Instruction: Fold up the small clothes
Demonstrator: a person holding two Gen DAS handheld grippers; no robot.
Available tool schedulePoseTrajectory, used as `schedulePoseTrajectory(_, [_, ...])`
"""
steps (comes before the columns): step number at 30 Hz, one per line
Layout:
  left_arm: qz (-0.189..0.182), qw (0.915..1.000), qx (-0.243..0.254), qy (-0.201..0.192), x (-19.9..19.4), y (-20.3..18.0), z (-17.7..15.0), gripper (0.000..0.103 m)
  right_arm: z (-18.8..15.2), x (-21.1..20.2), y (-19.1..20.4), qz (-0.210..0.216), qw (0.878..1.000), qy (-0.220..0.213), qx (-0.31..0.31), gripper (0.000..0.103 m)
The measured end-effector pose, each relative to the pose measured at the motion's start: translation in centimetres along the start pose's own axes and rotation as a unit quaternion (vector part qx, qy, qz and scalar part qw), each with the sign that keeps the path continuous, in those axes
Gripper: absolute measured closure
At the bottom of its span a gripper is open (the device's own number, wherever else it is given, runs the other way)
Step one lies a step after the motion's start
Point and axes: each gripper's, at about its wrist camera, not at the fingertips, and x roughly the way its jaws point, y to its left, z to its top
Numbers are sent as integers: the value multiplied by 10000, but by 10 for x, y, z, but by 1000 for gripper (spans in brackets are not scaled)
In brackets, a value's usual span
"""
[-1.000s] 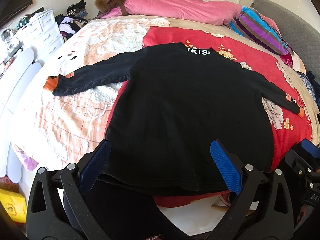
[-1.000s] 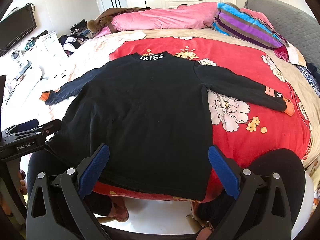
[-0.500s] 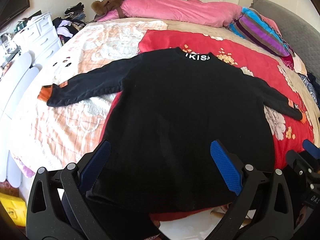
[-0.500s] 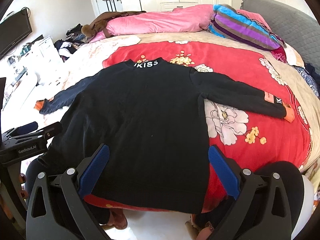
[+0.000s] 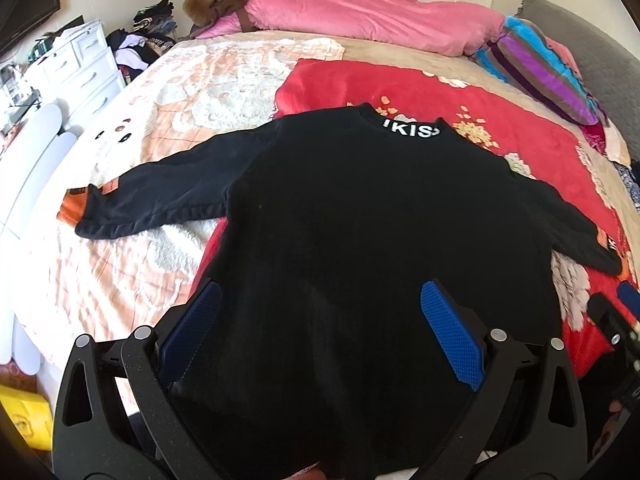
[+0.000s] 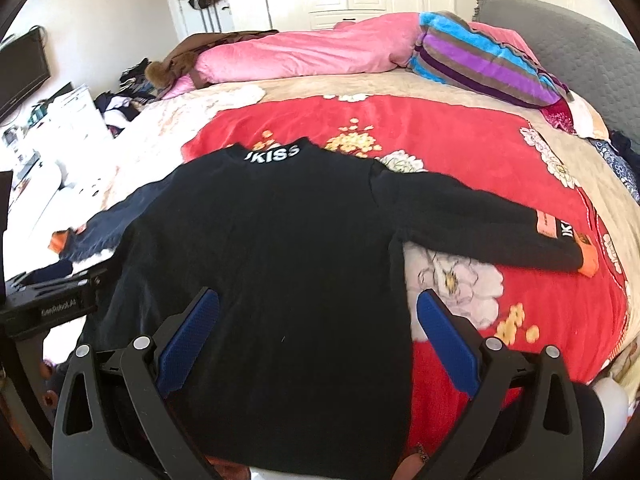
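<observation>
A small black long-sleeved sweater (image 5: 360,216) lies flat on the bed, back up, collar with white "UKISS" lettering away from me, both sleeves spread out with orange cuffs. It also shows in the right wrist view (image 6: 280,240). My left gripper (image 5: 320,332) is open over the sweater's lower left part near the hem. My right gripper (image 6: 318,336) is open over the lower right part near the hem. Neither holds anything. The left gripper's body shows at the left edge of the right wrist view (image 6: 48,304).
The bed has a red floral blanket (image 6: 500,152) and a peach quilt (image 5: 160,100). A pink duvet (image 5: 360,16) and striped pillow (image 6: 480,64) lie at the far side. White drawers (image 5: 80,64) and a clothes pile stand left.
Both grippers have moved forward and lower over the sweater's hem. The hem now reaches under the fingers. Both stay open.
</observation>
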Motion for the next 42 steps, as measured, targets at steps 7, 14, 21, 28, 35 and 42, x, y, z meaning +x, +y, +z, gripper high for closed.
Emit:
schedulePoseTrajectory(7, [95,9999,-91,77,32,-9,24,9,31,32,-18,-329,9993,-140,111,4])
schedulePoseTrajectory(14, [54,9997,-189,170,65,-22,52,9,55,67,-32,-379,9984,-98,408,4])
schedulePoseTrajectory(21, [-25,9992,-291,262,99,-34,77,9,75,88,-65,-531,9943,-168,909,4])
schedulePoseTrajectory(28, [22,9986,-431,297,129,-38,96,9,73,80,-161,-1663,9679,-380,1845,4])
schedulePoseTrajectory(35, [52,9988,-368,305,154,-39,106,9,41,55,-266,-2501,9116,-413,3237,4])
schedulePoseTrajectory(42, [148,9993,-189,272,166,-30,107,9,21,58,-315,-2789,8897,-123,3612,4])
